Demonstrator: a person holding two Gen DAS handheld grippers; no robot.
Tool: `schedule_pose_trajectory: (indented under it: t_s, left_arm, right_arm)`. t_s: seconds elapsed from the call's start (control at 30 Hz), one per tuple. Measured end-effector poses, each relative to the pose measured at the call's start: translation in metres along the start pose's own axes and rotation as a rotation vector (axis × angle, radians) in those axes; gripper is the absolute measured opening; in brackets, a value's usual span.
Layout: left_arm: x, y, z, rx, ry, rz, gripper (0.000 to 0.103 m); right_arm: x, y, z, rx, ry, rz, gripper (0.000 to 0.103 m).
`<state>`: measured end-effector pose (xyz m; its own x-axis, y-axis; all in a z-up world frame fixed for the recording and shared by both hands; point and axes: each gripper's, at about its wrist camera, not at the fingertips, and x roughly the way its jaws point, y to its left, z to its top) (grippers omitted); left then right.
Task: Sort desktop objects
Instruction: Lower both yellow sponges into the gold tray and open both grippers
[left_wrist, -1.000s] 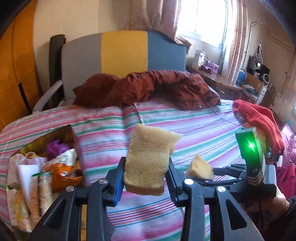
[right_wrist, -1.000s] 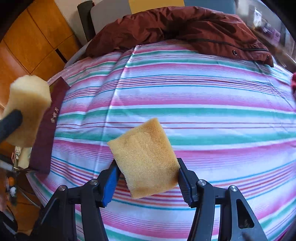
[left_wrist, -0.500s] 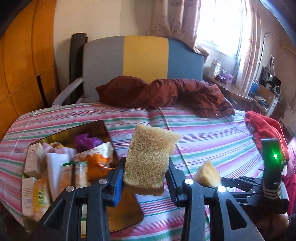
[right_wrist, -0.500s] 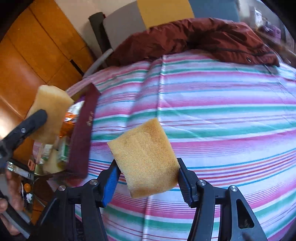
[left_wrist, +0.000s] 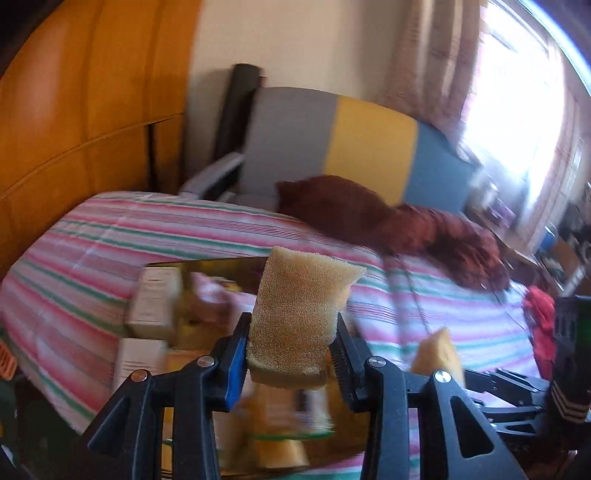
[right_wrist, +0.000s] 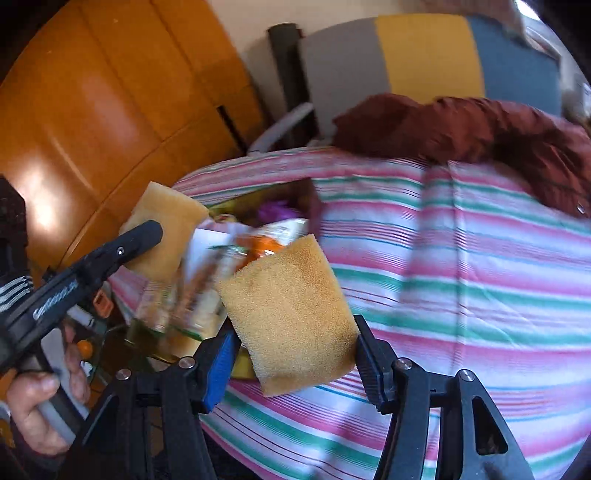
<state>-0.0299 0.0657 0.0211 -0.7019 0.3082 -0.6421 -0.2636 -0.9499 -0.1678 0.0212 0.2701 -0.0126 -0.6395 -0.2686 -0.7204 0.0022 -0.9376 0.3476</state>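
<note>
Each hand-held gripper clamps a sponge: left (left_wrist: 291, 354) on sponge (left_wrist: 299, 314), right (right_wrist: 293, 363) on sponge (right_wrist: 288, 314), both above the box (left_wrist: 155, 302) on the bed (left_wrist: 110, 229); centre each over a gap before releasing; avoid collision.

Both sponge-holding tongs (left_wrist: 291, 350) (right_wrist: 291, 354) have swung toward the open box (left_wrist: 155, 295).
</note>
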Motion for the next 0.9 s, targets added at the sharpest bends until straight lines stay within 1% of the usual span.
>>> schedule_pose_trajectory:
  t_s: [0.07, 0.13, 0.2, 0.23, 0.3, 0.37, 0.47, 0.5, 0.53, 0.57, 0.6, 0.67, 0.73, 0.83, 0.9]
  left_arm:
    - [0.003, 0.023, 0.002, -0.031, -0.001, 0.051, 0.04]
    - [0.01, 0.037, 0.002, -0.048, 0.007, 0.084, 0.04]
    - [0.02, 0.049, 0.0, -0.061, 0.027, 0.116, 0.04]
    - [0.025, 0.053, -0.001, -0.062, 0.036, 0.125, 0.04]
    - [0.035, 0.059, -0.003, -0.068, 0.058, 0.131, 0.04]
    - [0.047, 0.058, -0.004, -0.052, 0.081, 0.137, 0.041]
    - [0.067, 0.054, -0.009, -0.036, 0.121, 0.142, 0.042]
    - [0.075, 0.053, -0.01, -0.033, 0.146, 0.152, 0.043]
    - [0.082, 0.054, -0.013, -0.045, 0.165, 0.157, 0.047]
    - [0.086, 0.055, -0.015, -0.053, 0.171, 0.149, 0.048]
    - [0.086, 0.055, -0.016, -0.055, 0.169, 0.145, 0.048]
    - [0.083, 0.054, -0.016, -0.058, 0.152, 0.143, 0.054]
    - [0.075, 0.054, -0.015, -0.056, 0.124, 0.15, 0.056]
    - [0.067, 0.057, -0.013, -0.057, 0.1, 0.16, 0.057]
    - [0.062, 0.058, -0.011, -0.073, 0.09, 0.161, 0.057]
  right_arm:
    - [0.009, 0.012, 0.007, -0.01, 0.0, 0.019, 0.06]
    - [0.019, 0.02, 0.012, -0.011, 0.009, 0.046, 0.06]
    - [0.033, 0.031, 0.015, -0.033, 0.041, 0.054, 0.061]
    - [0.039, 0.034, 0.015, -0.039, 0.057, 0.051, 0.064]
    - [0.049, 0.037, 0.014, -0.04, 0.071, 0.04, 0.065]
    - [0.057, 0.037, 0.011, -0.038, 0.085, 0.024, 0.068]
    - [0.064, 0.032, 0.007, -0.026, 0.11, 0.028, 0.069]
    - [0.065, 0.032, 0.006, -0.03, 0.114, 0.027, 0.071]
    - [0.065, 0.032, 0.005, -0.034, 0.118, 0.023, 0.075]
    - [0.065, 0.033, 0.004, -0.042, 0.113, 0.028, 0.08]
    - [0.064, 0.034, 0.003, -0.051, 0.11, 0.02, 0.081]
    - [0.063, 0.037, 0.001, -0.072, 0.103, -0.002, 0.081]
    - [0.062, 0.037, -0.001, -0.076, 0.099, -0.014, 0.081]
    - [0.06, 0.035, -0.004, -0.06, 0.092, 0.001, 0.081]
    - [0.059, 0.036, -0.005, -0.066, 0.082, -0.007, 0.081]
